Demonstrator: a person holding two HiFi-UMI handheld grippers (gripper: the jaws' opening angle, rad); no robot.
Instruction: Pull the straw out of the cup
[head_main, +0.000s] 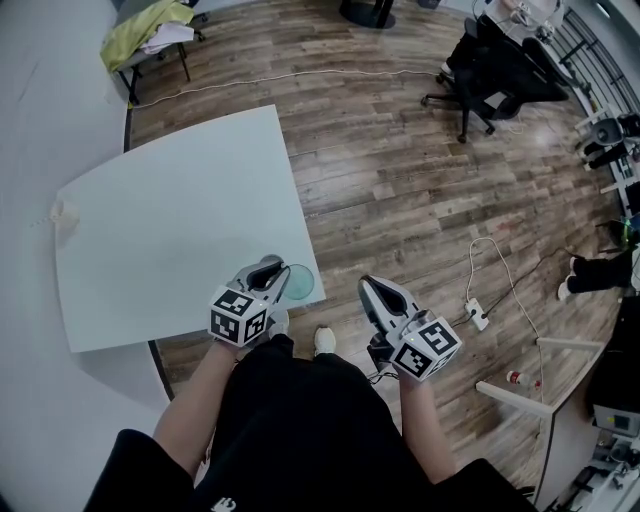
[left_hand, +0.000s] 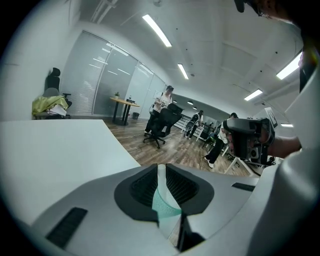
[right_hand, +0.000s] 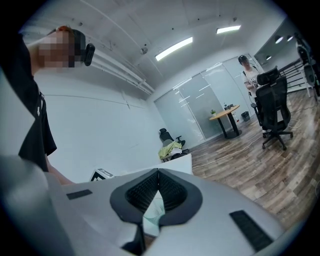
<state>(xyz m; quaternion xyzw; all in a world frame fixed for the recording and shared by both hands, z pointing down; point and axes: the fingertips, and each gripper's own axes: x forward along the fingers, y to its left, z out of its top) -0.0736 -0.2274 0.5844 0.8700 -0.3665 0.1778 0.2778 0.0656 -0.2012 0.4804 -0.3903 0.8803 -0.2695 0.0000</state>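
A teal cup stands on the near right corner of the white table. No straw shows in the head view. My left gripper lies just left of the cup, jaws closed to a slit. In the left gripper view a thin white strip fills that slit above the cup's rim; I cannot tell what it is. My right gripper hangs over the wood floor, right of the table, shut with the pads touching and nothing held. The cup shows behind its tips.
A small beige object sits at the table's left edge. A black office chair stands far right, and a chair with yellow cloth is behind the table. A power strip with cable lies on the floor near a white frame.
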